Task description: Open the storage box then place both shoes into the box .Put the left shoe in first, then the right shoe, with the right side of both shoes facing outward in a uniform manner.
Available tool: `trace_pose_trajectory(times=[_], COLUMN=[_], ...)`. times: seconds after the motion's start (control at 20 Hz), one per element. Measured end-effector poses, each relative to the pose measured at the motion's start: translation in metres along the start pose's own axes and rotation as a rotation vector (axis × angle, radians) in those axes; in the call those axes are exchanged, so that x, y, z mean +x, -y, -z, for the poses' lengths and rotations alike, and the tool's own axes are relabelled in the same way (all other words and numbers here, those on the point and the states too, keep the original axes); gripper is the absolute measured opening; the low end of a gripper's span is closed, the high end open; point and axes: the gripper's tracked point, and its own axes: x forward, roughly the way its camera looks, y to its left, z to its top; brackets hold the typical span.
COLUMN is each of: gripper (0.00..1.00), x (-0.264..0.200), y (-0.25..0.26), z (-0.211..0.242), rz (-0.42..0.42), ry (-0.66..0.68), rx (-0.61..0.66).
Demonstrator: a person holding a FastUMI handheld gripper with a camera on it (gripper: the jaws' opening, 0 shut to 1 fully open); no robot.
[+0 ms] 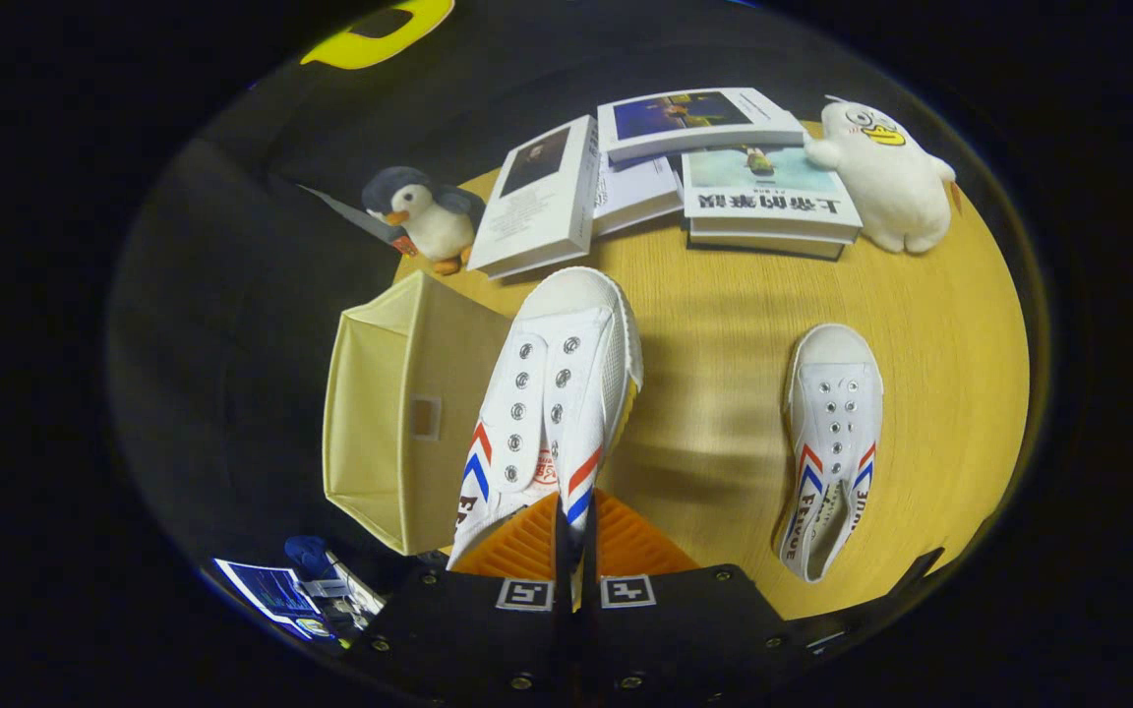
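Observation:
My gripper point(574, 531) is shut on a white canvas shoe point(552, 393) with red and blue chevrons. Both fingers pinch its side wall near the heel opening, and the shoe hangs lifted above the wooden table point(724, 393), toe pointing away from me. Just left of the held shoe stands the cream fabric storage box point(399, 413), its open top facing left, off the table's left edge. The second matching shoe point(832, 442) lies flat on the table to the right of my fingers, toe pointing away.
Beyond the shoes lie several books point(694, 167) at the table's far side. A penguin plush point(424, 216) stands at the far left corner and a white duck plush point(886, 177) at the far right. Dark floor lies left of the box.

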Motion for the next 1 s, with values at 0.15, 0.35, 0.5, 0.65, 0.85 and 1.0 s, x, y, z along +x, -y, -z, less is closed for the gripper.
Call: trace_pose_trajectory(times=[0.15, 0.35, 0.5, 0.65, 0.85, 1.0], gripper=[0.03, 0.03, 0.03, 0.03, 0.03, 0.03], x=[-0.021, -0.031, -0.024, -0.008, 0.028, 0.056], y=[-0.032, -0.076, -0.109, -0.142, -0.175, -0.191], z=[-0.015, -0.028, -0.035, -0.034, -0.025, -0.017], rz=[-0.044, -0.102, -0.129, -0.153, -0.149, -0.122], ry=[0.038, 0.043, 0.028, -0.004, -0.072, -0.127], rx=[-0.04, -0.09, -0.144, -0.184, -0.239, -0.271])
